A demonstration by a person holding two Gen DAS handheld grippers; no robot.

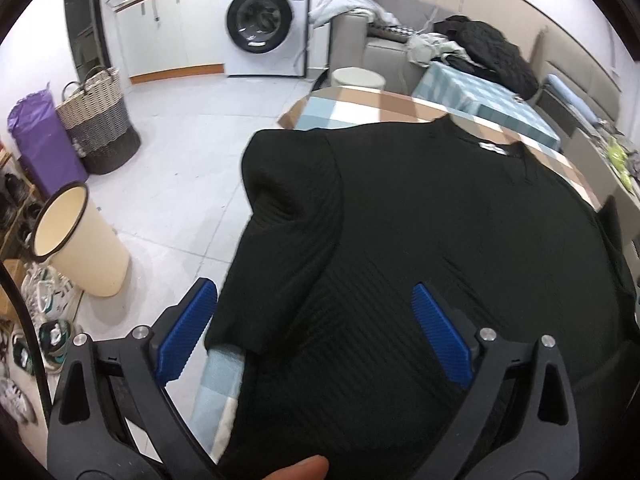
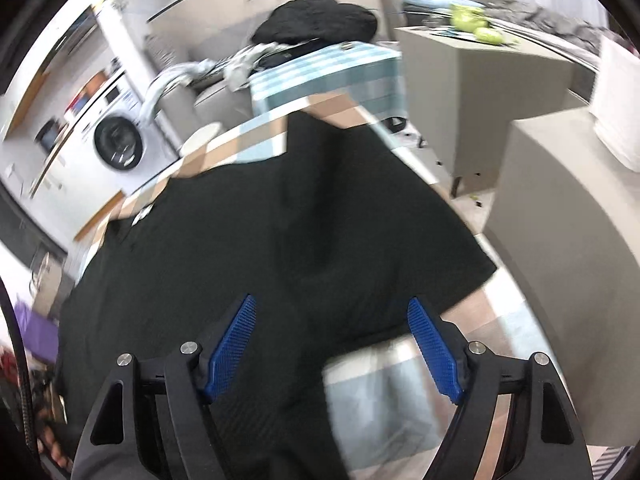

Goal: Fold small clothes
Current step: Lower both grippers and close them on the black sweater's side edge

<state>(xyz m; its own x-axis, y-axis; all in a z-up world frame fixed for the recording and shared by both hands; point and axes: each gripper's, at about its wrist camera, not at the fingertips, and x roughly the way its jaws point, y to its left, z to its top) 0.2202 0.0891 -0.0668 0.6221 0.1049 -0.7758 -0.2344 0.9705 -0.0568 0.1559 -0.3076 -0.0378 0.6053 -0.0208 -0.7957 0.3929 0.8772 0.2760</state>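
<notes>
Black ribbed t-shirt (image 1: 400, 220) lies flat, unfolded on the checked tablecloth (image 1: 360, 106); left gripper (image 1: 316, 332) and right gripper (image 2: 332, 344) both released above its sleeves, every fold remaining.

We can read no text in either view; the white label (image 1: 493, 148) at the neck of the black shirt (image 1: 400, 240) bears marks too small and blurred to make out; the printing on the washing machine (image 1: 264, 20) front panel is likewise too small for us to read.
</notes>
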